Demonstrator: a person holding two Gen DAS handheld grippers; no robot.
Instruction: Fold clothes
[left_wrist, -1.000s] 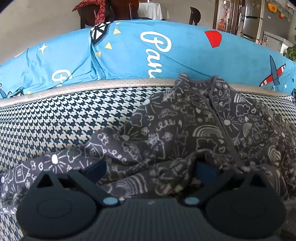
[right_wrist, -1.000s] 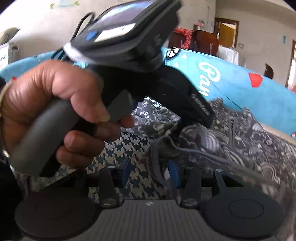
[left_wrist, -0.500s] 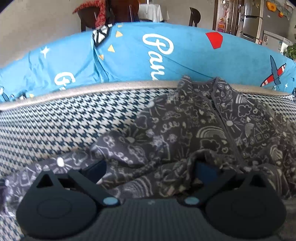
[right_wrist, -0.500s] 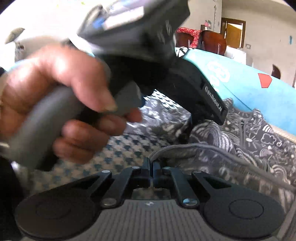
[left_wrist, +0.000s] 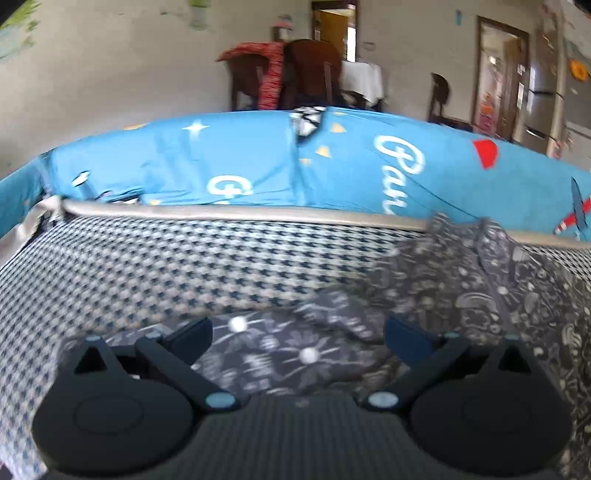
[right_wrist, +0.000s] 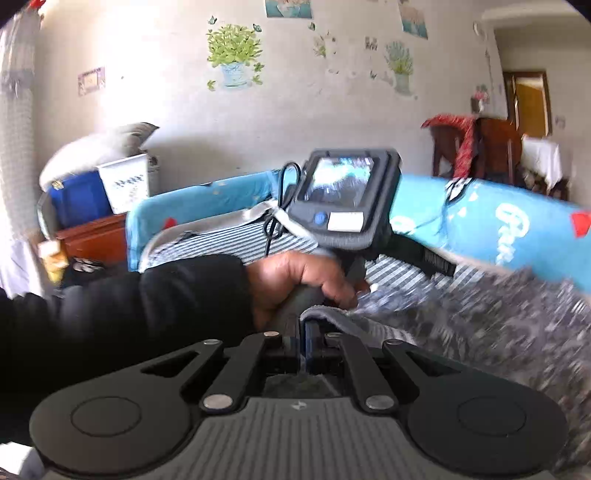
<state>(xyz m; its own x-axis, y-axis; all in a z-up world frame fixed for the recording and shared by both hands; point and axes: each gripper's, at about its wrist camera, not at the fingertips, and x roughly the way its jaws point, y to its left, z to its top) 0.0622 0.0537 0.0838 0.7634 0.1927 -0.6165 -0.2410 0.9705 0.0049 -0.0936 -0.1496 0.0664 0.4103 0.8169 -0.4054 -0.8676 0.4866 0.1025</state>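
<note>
Left gripper (left_wrist: 297, 332) is held with its jaws spread wide, nothing clamped between them, low over a sleeve-like stretch of the dark grey doodle-print garment (left_wrist: 461, 295), which is spread rumpled across the houndstooth sofa seat (left_wrist: 155, 273). Whether the fingers touch the cloth cannot be told. The right gripper (right_wrist: 303, 334) is seen pressed tight, a grey hemmed edge of the same garment (right_wrist: 480, 325) pinched between its jaws; from there the cloth is draped away to the right, blurred. In the left wrist view the bulk of the garment is bunched toward the right of the seat, its upper edge reaching the pale piping (left_wrist: 258, 212) at the back. Behind the piping a blue printed cover (left_wrist: 258, 162) with white lettering is stretched over the backrest. In the right wrist view a hand (right_wrist: 295, 284) in a black sleeve (right_wrist: 129, 306) is wrapped round the handle of the other gripper unit, whose small screen (right_wrist: 340, 181) is lit. Wooden chairs (left_wrist: 291, 74) are set against the wall beyond.
</note>
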